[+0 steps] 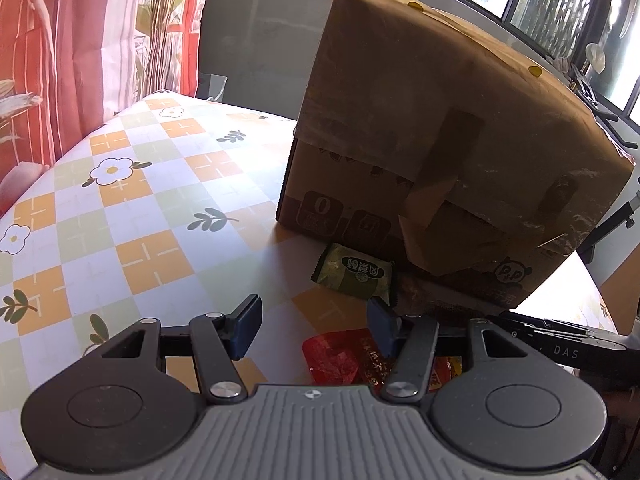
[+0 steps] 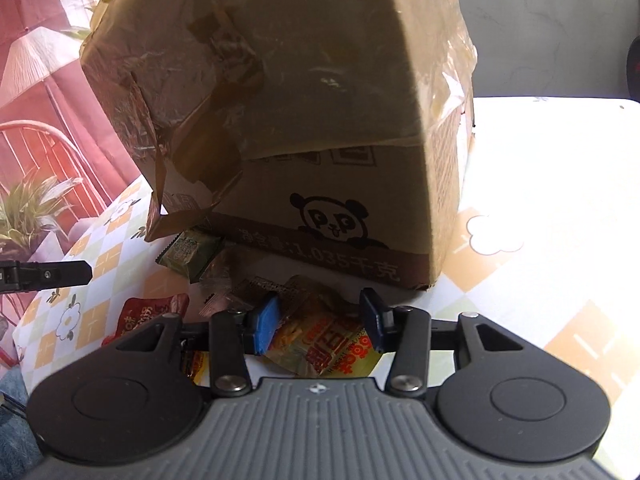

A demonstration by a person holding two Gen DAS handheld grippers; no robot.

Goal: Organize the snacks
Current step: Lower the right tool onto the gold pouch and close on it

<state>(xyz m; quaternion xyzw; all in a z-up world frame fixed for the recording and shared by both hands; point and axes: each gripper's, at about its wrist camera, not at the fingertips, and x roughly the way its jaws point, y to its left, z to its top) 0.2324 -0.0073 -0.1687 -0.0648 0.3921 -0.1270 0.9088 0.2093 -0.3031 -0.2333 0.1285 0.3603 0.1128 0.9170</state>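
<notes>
Right wrist view: the right gripper (image 2: 316, 322) stands parted over a crinkly yellow-and-red foil snack packet (image 2: 326, 346), unpinched, so centre it before squeezing.

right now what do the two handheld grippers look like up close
Both match: a grey ribbed housing with a small cross mark at its centre, flanked by two round black discs, and black linkage arms joined by silver pins. The left gripper and right gripper each end in blue pads. White letters "DAS" mark the black bar at the right of the left view. No sleeves or cables visible.
</notes>
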